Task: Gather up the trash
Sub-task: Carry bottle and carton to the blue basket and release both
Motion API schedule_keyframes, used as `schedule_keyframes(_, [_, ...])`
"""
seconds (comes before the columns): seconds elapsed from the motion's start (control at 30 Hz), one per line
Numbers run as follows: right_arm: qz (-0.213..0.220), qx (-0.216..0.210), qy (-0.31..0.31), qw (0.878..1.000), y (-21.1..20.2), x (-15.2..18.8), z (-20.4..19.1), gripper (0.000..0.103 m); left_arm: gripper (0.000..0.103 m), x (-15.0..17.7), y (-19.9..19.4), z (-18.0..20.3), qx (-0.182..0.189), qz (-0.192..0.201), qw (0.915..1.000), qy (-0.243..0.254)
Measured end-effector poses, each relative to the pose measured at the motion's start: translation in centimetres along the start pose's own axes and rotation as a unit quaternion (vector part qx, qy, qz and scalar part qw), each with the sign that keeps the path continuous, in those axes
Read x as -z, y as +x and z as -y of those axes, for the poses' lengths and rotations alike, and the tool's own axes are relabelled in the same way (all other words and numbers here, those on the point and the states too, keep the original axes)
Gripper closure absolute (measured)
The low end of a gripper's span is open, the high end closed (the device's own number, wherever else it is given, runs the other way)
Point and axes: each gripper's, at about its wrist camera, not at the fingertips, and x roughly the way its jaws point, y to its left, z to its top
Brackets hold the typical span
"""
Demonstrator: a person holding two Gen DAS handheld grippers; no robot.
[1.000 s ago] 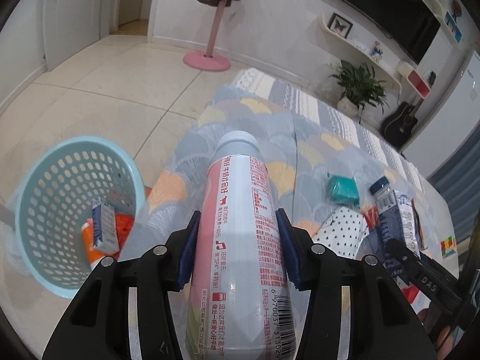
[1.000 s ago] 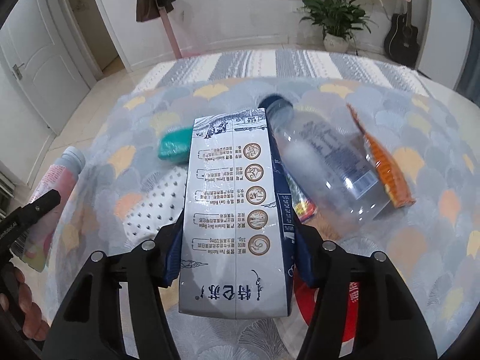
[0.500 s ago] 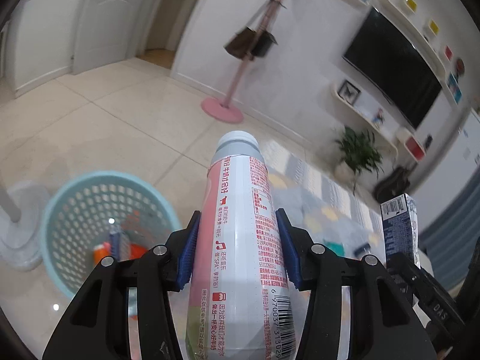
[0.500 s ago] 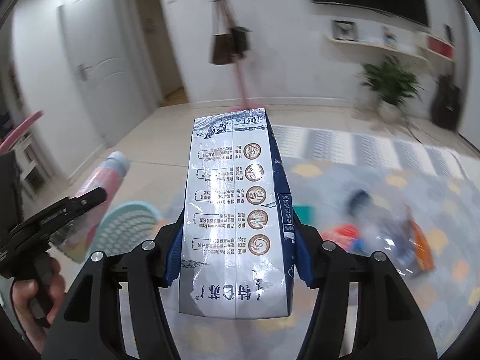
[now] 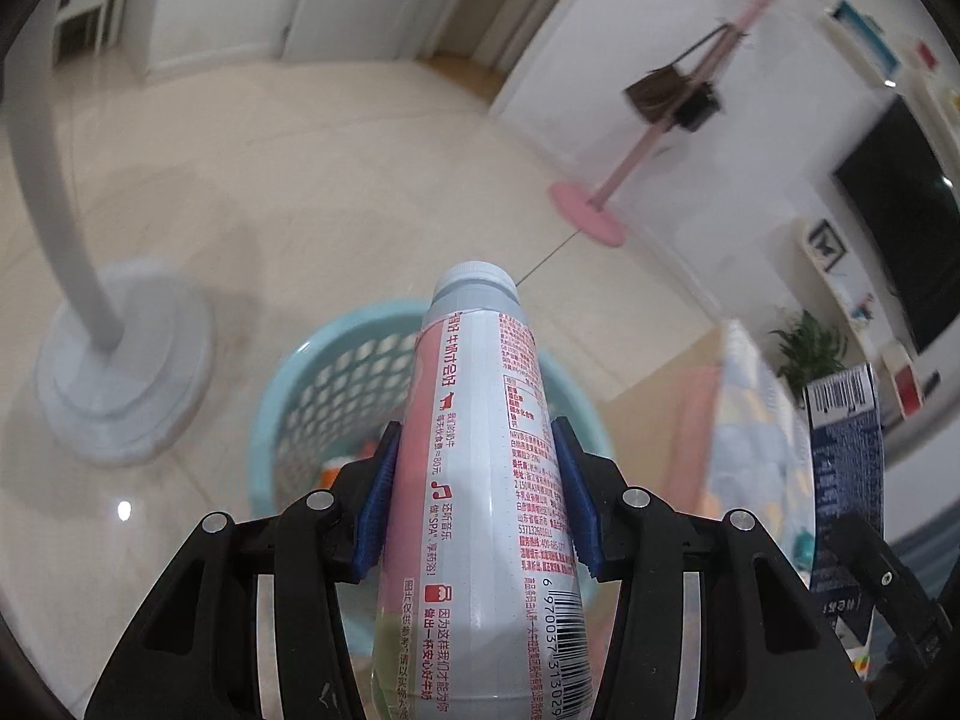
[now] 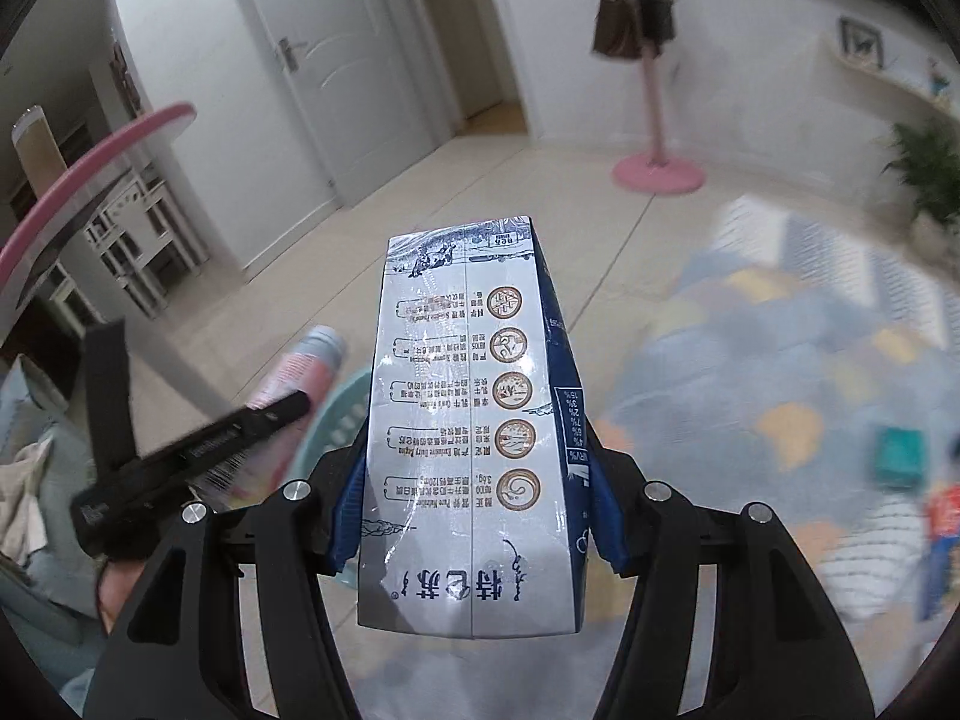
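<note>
My left gripper [image 5: 477,504] is shut on a pink and white drink bottle [image 5: 480,450] with a grey cap, its blue pads pressing both sides. The bottle hangs over a light blue perforated basket [image 5: 324,372] on the floor, which holds some orange trash. My right gripper [image 6: 474,498] is shut on a white and navy milk carton [image 6: 468,438]. That carton [image 5: 846,456] shows at the right edge of the left wrist view. In the right wrist view the left gripper [image 6: 198,456] with its bottle [image 6: 300,372] sits at the left, above the basket [image 6: 336,420].
A white stand with a round base [image 5: 120,360] rises left of the basket. A pink coat stand [image 5: 588,216] with bags is farther back. The patterned tablecloth [image 6: 780,372] carries a teal item [image 6: 900,453] and other blurred trash at the right.
Both grippers swung left from over the table toward the basket, carrying the bottle and the carton. The basket moved from the left of the view to directly beneath the bottle.
</note>
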Motion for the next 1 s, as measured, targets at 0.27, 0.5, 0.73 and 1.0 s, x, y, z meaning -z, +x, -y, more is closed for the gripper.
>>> schedule_keyframes(0.27, [-0.099, -0.01, 0.023, 0.995, 8.4, 1.9, -1.9, 0.046, 0.056, 0.6, 3.9, -3.9, -0.013, -0.08, 0.996, -0.038])
schedule_keyframes(0.5, [-0.137, 0.02, 0.032, 0.99, 10.8, 2.8, -1.3, 0.046, 0.056, 1.3, 4.7, -4.0, -0.001, -0.107, 0.9936, -0.037])
schedule_keyframes(0.73, [-0.144, 0.03, 0.031, 0.989, 11.8, 2.7, -1.9, 0.045, 0.056, 1.5, 5.0, -4.0, -0.006, -0.115, 0.9926, -0.041])
schedule_keyframes(1.0, [-0.126, 0.016, 0.046, 0.991, 9.8, 2.0, -1.0, 0.043, 0.043, 0.7, 3.0, -3.3, 0.011, -0.08, 0.9958, -0.043])
